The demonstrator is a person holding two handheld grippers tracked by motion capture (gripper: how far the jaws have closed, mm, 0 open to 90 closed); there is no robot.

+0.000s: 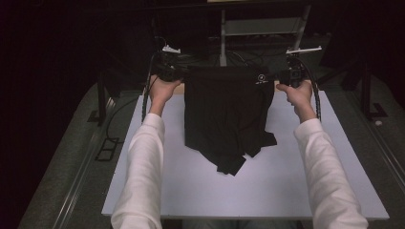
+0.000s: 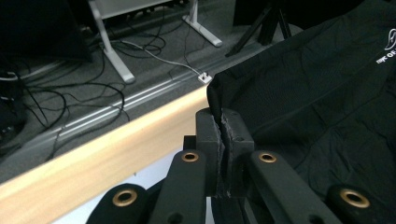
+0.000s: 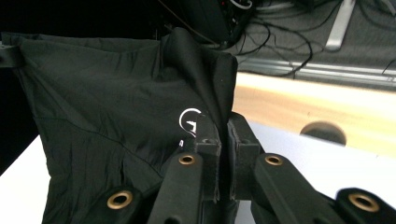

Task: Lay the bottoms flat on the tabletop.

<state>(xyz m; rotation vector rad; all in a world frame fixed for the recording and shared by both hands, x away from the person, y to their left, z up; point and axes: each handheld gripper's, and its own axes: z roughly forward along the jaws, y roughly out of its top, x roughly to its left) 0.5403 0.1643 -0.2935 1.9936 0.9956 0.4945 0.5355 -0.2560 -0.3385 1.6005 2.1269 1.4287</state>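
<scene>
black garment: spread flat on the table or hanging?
Hanging: black garment is pinched at its top corners by left gripper and right gripper, lower edge touching the table.

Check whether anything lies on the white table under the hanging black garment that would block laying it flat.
Nothing visible does. The black garment hangs between the left hand-held gripper and right hand-held gripper, its lower edge resting on the white table, which looks bare around it.

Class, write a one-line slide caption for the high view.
Left gripper and right gripper each pinch a top corner of black shorts, hem trailing on the white table.
</scene>
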